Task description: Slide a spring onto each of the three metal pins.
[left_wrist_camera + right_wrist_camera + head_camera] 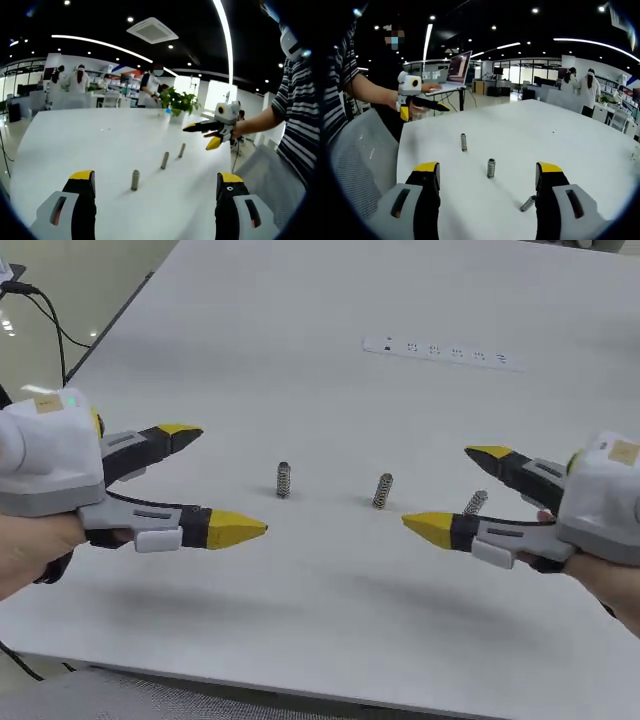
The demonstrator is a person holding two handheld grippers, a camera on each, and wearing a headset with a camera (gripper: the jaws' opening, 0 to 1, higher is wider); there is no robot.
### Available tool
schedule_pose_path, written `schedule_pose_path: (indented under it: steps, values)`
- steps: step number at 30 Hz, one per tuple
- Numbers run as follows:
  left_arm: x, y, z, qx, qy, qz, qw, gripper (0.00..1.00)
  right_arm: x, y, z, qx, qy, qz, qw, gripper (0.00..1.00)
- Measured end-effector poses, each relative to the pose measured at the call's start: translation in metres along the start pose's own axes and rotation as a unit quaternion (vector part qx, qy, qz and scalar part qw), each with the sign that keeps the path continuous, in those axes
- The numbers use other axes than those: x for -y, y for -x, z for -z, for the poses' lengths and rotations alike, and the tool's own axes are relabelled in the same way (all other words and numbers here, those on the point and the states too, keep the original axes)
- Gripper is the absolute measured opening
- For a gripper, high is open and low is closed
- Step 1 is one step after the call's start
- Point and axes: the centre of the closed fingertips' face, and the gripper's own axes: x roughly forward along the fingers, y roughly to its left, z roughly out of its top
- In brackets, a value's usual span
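Both my left gripper point(228, 480) and right gripper point(440, 486) gape empty either side of three springs point(383, 490) standing in a row on the table point(330, 620), and I fear a right jaw brushing the leaning rightmost spring point(475, 502) over.

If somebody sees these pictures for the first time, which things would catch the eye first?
The two open, empty grippers with yellow-tipped jaws: the left gripper and the right gripper face each other over the white table. Between them is a row of three: the left spring and middle spring stand upright, the right spring leans.
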Motion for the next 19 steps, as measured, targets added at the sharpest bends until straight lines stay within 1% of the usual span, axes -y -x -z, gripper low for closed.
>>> schedule_pose_path:
  steps: [2,3,5,6,11,15,19]
  values:
    - [-0.001,0.001,-0.001,0.002,0.000,-0.004,1.0000,0.98,0.006,0.010,0.008,0.001,-0.014,0.011,0.9998,0.83]
    - [0.000,0.002,-0.001,0.001,-0.003,-0.005,1.0000,0.98,0.009,0.017,0.014,0.000,-0.017,0.017,0.9997,0.85]
    - [0.001,0.003,-0.001,0.001,-0.004,-0.005,1.0000,0.98,0.014,0.027,0.023,-0.006,-0.025,0.027,0.9993,0.87]
    - [0.001,0.003,-0.001,0.000,-0.004,-0.006,1.0000,0.98,0.016,0.033,0.028,-0.010,-0.028,0.033,0.9990,0.87]
    - [0.003,0.005,-0.001,-0.002,-0.005,-0.008,0.9999,0.98,0.025,0.053,0.044,-0.027,-0.042,0.054,0.9973,0.87]
    - [0.002,0.006,0.000,-0.007,-0.007,-0.010,0.9999,0.98,0.027,0.061,0.045,-0.026,-0.047,0.063,0.9965,0.86]
    - [0.001,0.007,-0.001,-0.007,-0.003,-0.013,0.9999,0.98,0.026,0.061,0.045,-0.028,-0.048,0.063,0.9965,0.85]
